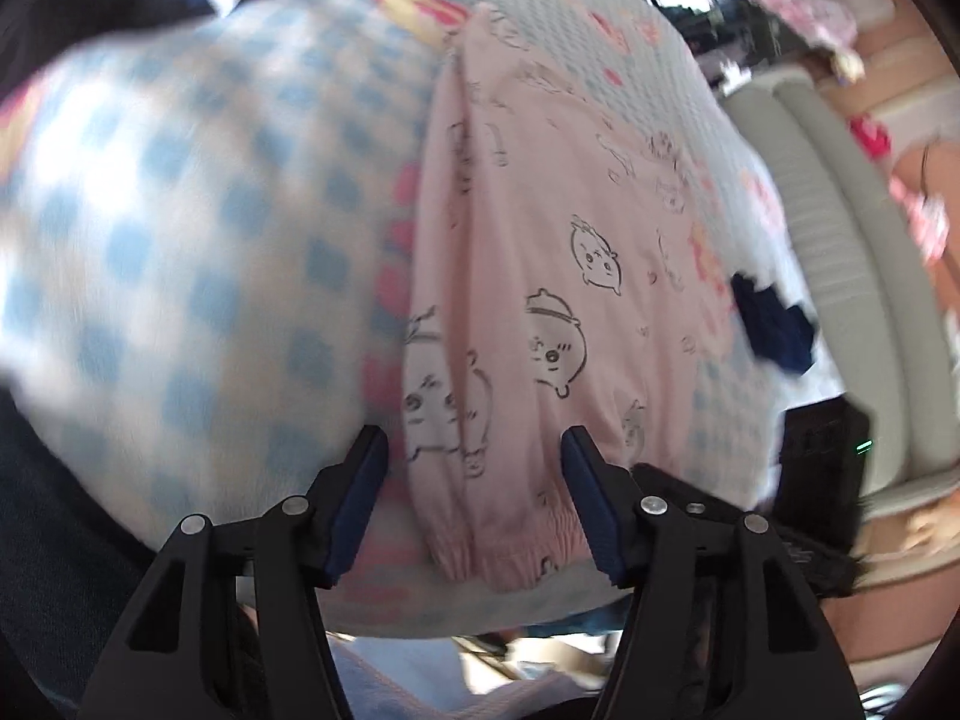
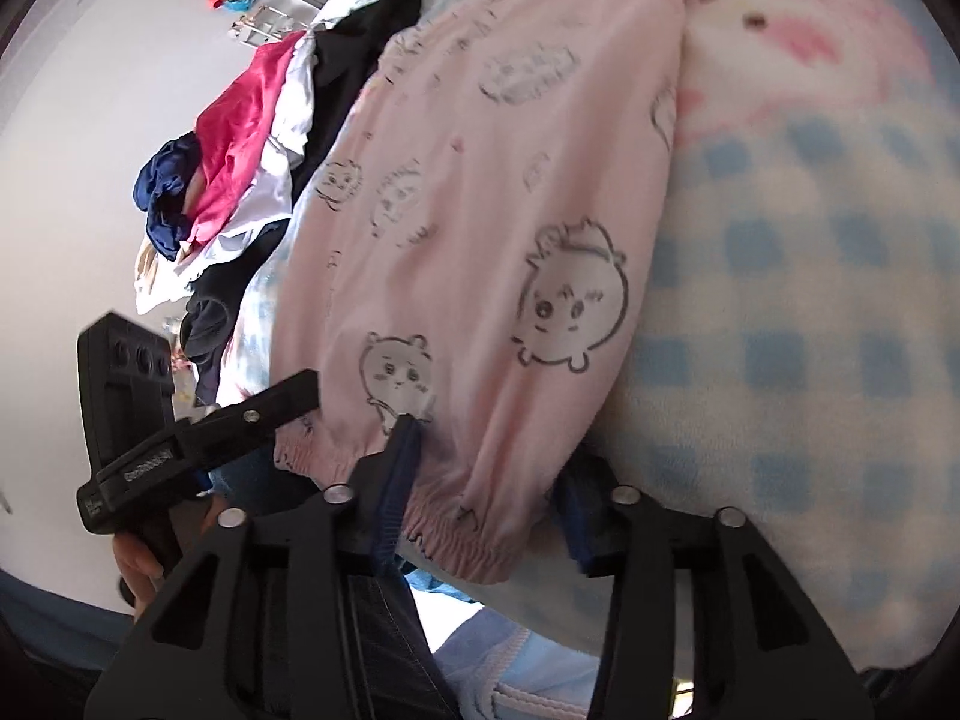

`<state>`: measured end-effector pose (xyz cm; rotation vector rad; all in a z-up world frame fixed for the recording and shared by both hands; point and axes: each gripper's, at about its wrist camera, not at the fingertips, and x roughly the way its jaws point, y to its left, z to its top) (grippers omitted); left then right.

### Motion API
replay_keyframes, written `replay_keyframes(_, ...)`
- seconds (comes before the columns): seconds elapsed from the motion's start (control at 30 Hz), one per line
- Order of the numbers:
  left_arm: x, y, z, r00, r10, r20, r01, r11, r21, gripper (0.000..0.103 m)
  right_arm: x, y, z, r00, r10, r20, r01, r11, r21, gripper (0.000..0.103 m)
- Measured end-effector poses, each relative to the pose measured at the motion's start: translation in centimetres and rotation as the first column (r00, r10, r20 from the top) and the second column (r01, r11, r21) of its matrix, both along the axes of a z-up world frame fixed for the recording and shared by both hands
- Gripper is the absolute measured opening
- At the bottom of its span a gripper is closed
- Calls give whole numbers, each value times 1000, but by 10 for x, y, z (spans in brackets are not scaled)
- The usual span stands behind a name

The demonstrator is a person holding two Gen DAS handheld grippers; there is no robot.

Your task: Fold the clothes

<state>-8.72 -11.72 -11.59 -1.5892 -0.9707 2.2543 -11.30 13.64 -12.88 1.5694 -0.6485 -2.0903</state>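
Blue-checked blanket (image 1: 180,252) covers the bed. Pink printed pants (image 1: 528,276) lie flat on it, elastic waistband toward both grippers. Clothes pile (image 2: 240,138) sits beyond, near far edge. Left gripper (image 1: 474,462) jaws apart, straddling waistband; right gripper (image 2: 489,468) jaws apart w/ waistband between pads.

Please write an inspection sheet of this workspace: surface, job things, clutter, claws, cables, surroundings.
Surface: blue-checked blanket with pink prints.
Job's things: pink cartoon-print pants lying flat, elastic waistband toward both claws.
Clutter: heap of clothes, magenta, navy, white, black; navy item at the blanket edge.
Claws: left claw open over the waistband; right claw open, straddling the waistband.
Cables: nothing seen.
Surroundings: white wall; further surroundings blurred.
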Motion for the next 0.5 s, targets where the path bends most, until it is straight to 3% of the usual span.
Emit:
replay_keyframes(0.07, 2, -2, -6, 1000, 4, 8, -4, 1000, 31, 58, 0, 0, -3, 1000, 20, -7, -20, 1000, 10, 45)
replay_keyframes(0.17, 2, 2, -6, 1000, -13, 4, 13, 1000, 17, 27, 0, 0, -3, 998, 56, -27, -55, 998, 41, 27)
replay_keyframes(0.23, 2, 10, 5, 999, -41, -21, 40, 999, -19, 23, 0, 3, 9, 997, 39, -63, -37, 999, 36, 14)
replay_keyframes(0.27, 2, 14, 10, 998, -53, -35, 52, 998, -39, 19, 0, 5, 14, 996, 30, -80, -28, 999, 33, 12)
replay_keyframes(0.5, 15, 21, 46, 988, -107, -111, 98, 992, -85, 17, 18, 11, 43, 990, 22, -142, -18, 999, 32, 11)
